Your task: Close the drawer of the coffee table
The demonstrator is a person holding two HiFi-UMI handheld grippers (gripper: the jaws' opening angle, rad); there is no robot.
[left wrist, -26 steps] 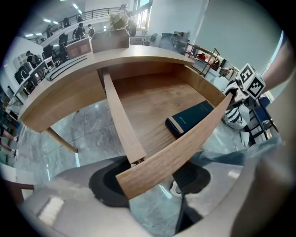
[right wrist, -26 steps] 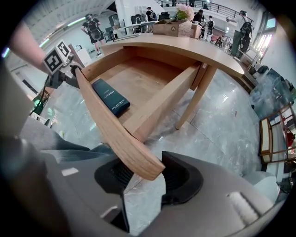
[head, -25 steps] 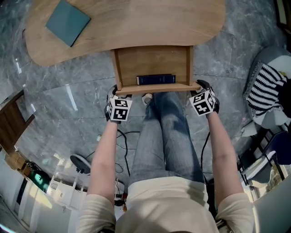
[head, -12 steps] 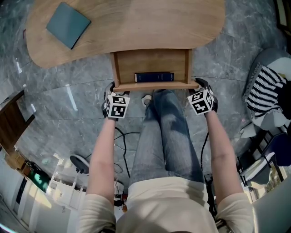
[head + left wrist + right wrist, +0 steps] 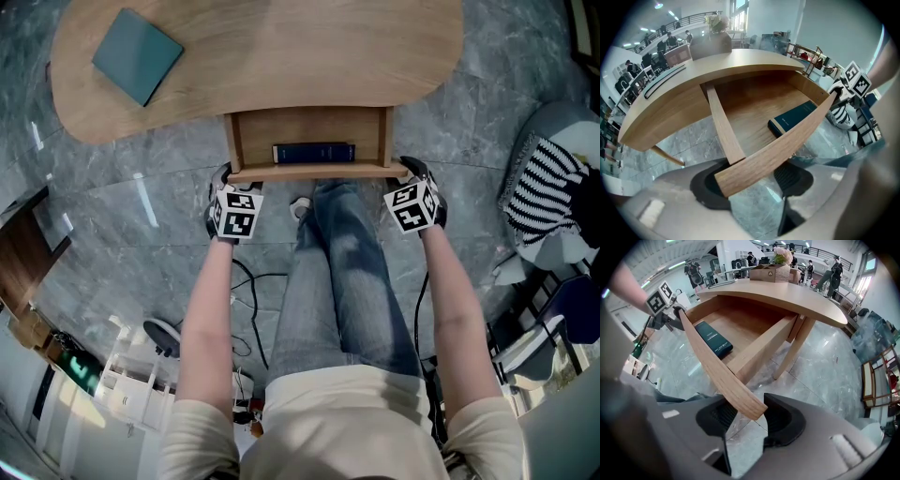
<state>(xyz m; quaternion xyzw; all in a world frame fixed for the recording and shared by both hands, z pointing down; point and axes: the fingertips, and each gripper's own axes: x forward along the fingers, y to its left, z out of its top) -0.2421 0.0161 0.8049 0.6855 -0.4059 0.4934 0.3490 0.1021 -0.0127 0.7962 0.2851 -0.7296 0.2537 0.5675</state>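
Note:
The wooden coffee table (image 5: 281,56) has its drawer (image 5: 314,172) partly pulled out, with a dark blue book (image 5: 314,152) lying inside against the front panel. My left gripper (image 5: 225,176) sits at the left end of the drawer front and my right gripper (image 5: 410,170) at the right end. In the left gripper view the panel's end (image 5: 754,164) lies across the left gripper (image 5: 752,180), pads against it. In the right gripper view the panel's other end (image 5: 740,399) sits inside the right gripper (image 5: 752,416). The book (image 5: 792,117) (image 5: 712,339) shows in both gripper views.
A teal book (image 5: 138,52) lies on the tabletop at the left. The person's legs in jeans (image 5: 347,272) stand just before the drawer. A striped cushion (image 5: 548,183) is at the right, cables (image 5: 248,281) trail on the grey floor, and a table leg (image 5: 797,345) stands beside the drawer.
The drawer has slid further in under the tabletop. Both grippers have moved with its front panel toward the table, keeping their places at its two ends.

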